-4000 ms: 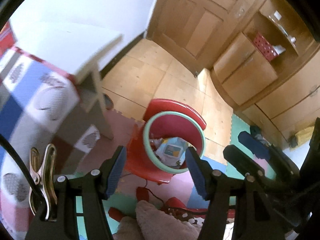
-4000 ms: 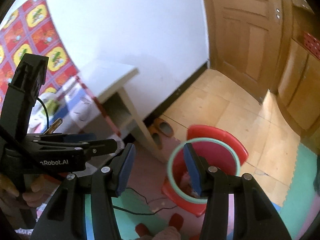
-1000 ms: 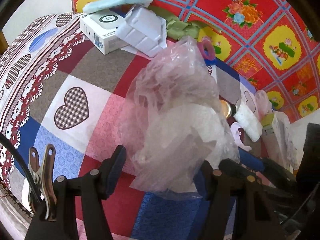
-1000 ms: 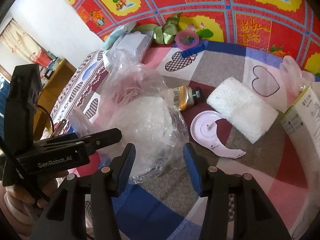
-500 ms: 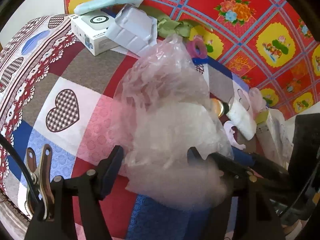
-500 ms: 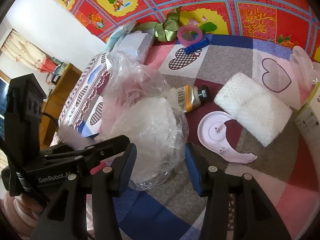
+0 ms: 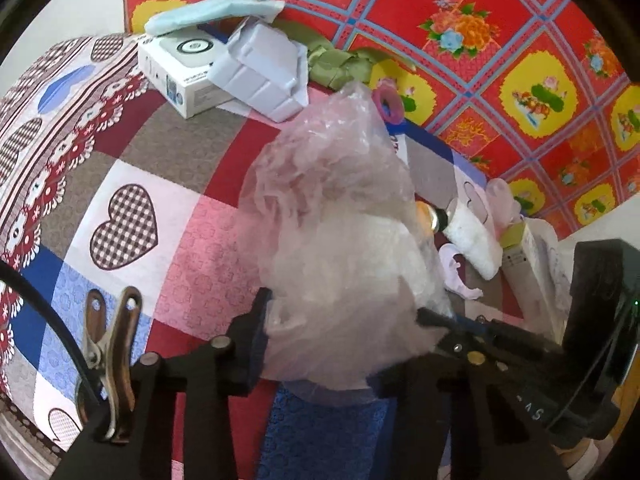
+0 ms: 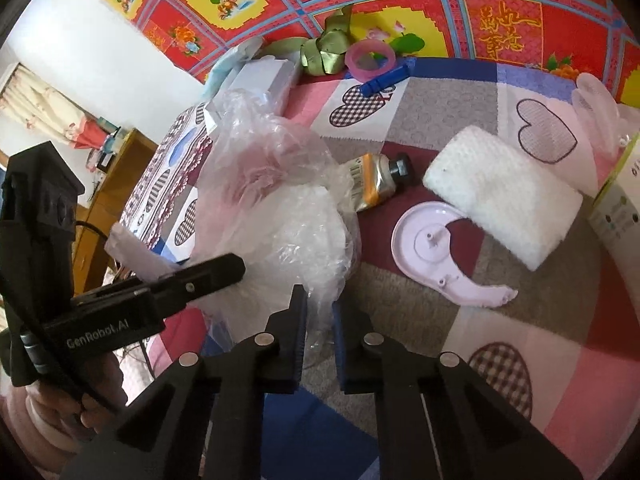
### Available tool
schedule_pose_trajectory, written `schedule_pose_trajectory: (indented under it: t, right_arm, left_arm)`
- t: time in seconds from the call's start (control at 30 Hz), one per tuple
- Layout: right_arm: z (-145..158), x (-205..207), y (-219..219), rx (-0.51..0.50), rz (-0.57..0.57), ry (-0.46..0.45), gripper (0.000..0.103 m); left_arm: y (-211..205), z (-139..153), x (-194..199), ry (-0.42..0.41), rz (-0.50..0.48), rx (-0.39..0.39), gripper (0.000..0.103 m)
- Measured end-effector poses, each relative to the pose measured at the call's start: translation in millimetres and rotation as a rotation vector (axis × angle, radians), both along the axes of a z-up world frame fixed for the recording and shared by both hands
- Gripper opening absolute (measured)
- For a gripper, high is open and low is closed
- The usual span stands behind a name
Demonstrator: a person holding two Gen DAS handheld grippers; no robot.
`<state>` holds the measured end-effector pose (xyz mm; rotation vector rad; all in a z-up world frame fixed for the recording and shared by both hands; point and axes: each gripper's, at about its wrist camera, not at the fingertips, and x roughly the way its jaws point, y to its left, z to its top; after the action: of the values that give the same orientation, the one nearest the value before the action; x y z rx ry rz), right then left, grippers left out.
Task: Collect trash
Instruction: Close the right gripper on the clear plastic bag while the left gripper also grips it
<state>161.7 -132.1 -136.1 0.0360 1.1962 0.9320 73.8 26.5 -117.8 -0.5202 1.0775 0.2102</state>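
your left gripper (image 7: 320,320) has its fingers pressed into the sides of the crumpled plastic bag (image 7: 340,232), which sits on the patchwork cloth (image 7: 120,160) in front of the white box (image 7: 180,76). your right gripper (image 8: 320,320) is nearly closed, pinching the bag's thin lower edge, just beside the tube (image 8: 374,180) and the lilac lid (image 8: 432,252).

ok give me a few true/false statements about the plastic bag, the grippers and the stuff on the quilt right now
1. The right gripper pinches the clear plastic bag. True.
2. The tube lies inside the bag. False: it lies beside it on the quilt.
3. The pink ring sits near the green ribbon. True.
4. The white foam pad is in the left gripper. False: the bag sits between its fingers.
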Motion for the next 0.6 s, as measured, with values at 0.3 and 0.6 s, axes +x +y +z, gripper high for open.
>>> schedule_pose_trajectory:
  t: [0.3, 0.6]
  right_arm:
    - [6.2, -17.9, -5.9, 0.000, -0.003, 0.009, 0.011]
    - [14.2, -36.8, -11.4, -0.031, -0.020, -0.032, 0.010]
  left_arm:
    - [-7.5, 7.7, -10.4, -0.007, -0.076, 0.002, 0.028]
    - [-13.5, 14.3, -17.8, 0.005, -0.112, -0.024, 0.027]
